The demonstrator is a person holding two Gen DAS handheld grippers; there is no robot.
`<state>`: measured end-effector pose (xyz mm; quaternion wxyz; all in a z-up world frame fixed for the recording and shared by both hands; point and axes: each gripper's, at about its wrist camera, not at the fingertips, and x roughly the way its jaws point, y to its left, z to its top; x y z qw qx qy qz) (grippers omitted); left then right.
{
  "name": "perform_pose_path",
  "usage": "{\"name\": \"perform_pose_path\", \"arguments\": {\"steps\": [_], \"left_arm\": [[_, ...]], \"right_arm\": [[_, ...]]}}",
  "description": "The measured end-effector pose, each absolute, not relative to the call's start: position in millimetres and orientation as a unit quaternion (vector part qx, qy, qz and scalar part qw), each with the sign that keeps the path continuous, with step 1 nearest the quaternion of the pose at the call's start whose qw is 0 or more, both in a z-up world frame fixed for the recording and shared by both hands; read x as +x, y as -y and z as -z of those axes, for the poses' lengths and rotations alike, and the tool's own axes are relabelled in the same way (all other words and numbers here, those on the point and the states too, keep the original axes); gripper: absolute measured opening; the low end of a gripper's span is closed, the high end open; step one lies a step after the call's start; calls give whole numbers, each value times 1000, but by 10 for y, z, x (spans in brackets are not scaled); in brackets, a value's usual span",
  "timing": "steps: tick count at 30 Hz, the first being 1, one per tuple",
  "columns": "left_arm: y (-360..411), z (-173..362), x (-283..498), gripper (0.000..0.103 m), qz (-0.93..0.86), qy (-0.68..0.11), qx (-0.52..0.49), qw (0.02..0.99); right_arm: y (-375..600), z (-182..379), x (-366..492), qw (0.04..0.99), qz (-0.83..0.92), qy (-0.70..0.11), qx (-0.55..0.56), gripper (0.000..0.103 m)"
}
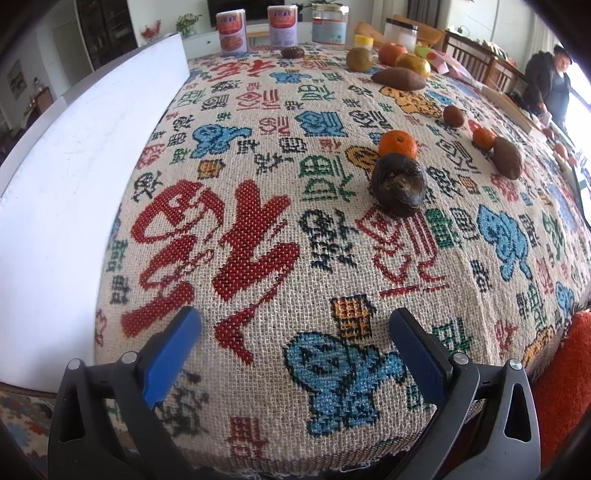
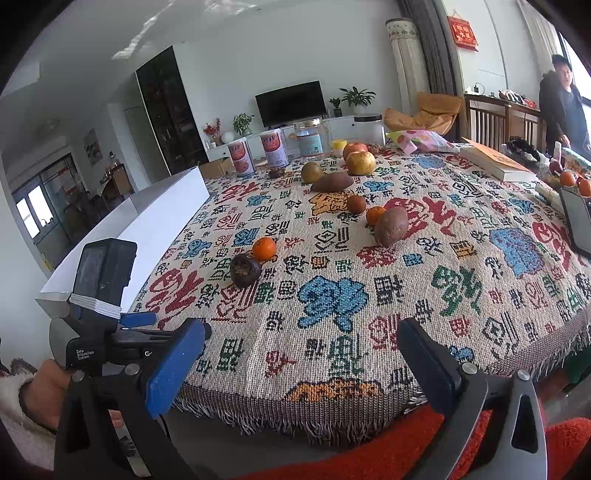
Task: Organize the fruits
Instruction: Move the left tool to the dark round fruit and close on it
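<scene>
Fruits lie scattered on a patterned woven cloth. A dark wrinkled fruit sits nearest, with a small orange just behind it. Farther back are a brown round fruit, another small orange, two sweet potatoes, a pear and two apples. The same fruits show in the right wrist view, the dark one left of centre. My left gripper is open and empty over the cloth's near edge. My right gripper is open and empty, just off the cloth's front edge.
A long white box runs along the cloth's left side. Two cans, a glass jar and a white jar stand at the far edge. A book and a dark tablet lie right. A person stands at far right.
</scene>
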<state>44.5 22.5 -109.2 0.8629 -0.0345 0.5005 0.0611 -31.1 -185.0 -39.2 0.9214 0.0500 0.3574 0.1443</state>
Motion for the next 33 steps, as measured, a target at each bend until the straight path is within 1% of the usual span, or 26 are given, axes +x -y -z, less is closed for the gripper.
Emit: {"name": "perform_pose_path", "arguments": {"steps": [3, 6, 11, 15, 18, 19, 20, 21, 22, 28, 30, 33], "left_arm": [[-220, 1096, 406, 103, -59, -488, -32, 870], [-244, 1066, 431, 101, -38, -504, -27, 862], [-258, 788, 507, 101, 31, -455, -62, 888], [-28, 727, 836, 101, 67, -446, -30, 892], [126, 825, 1067, 100, 59, -444, -2, 894], [160, 875, 1127, 98, 54, -447, 3, 893], [181, 925, 1167, 90, 48, -449, 8, 892], [200, 970, 1189, 46, 47, -454, 13, 890], [202, 1003, 1191, 40, 50, -456, 13, 888], [-145, 898, 969, 40, 38, -446, -25, 894], [-309, 840, 893, 40, 33, -448, -31, 893], [-521, 770, 786, 39, 25, -451, -46, 891]], "right_arm": [[1875, 391, -321, 922, -144, -355, 56, 103], [1904, 384, -343, 923, -143, -352, 63, 103], [1955, 418, -311, 919, -143, -359, 80, 103], [1962, 442, -275, 915, -144, -367, 86, 103], [1967, 442, -281, 916, -143, -366, 86, 103], [1974, 442, -280, 916, -142, -366, 87, 103], [1983, 445, -279, 916, -141, -366, 89, 103], [1992, 451, -275, 915, -140, -367, 91, 103], [2001, 454, -270, 914, -139, -369, 93, 103], [2060, 492, -168, 902, -142, -392, 112, 103], [2122, 502, -15, 888, -153, -414, 126, 103], [2284, 417, 355, 890, -120, -429, 99, 103]]}}
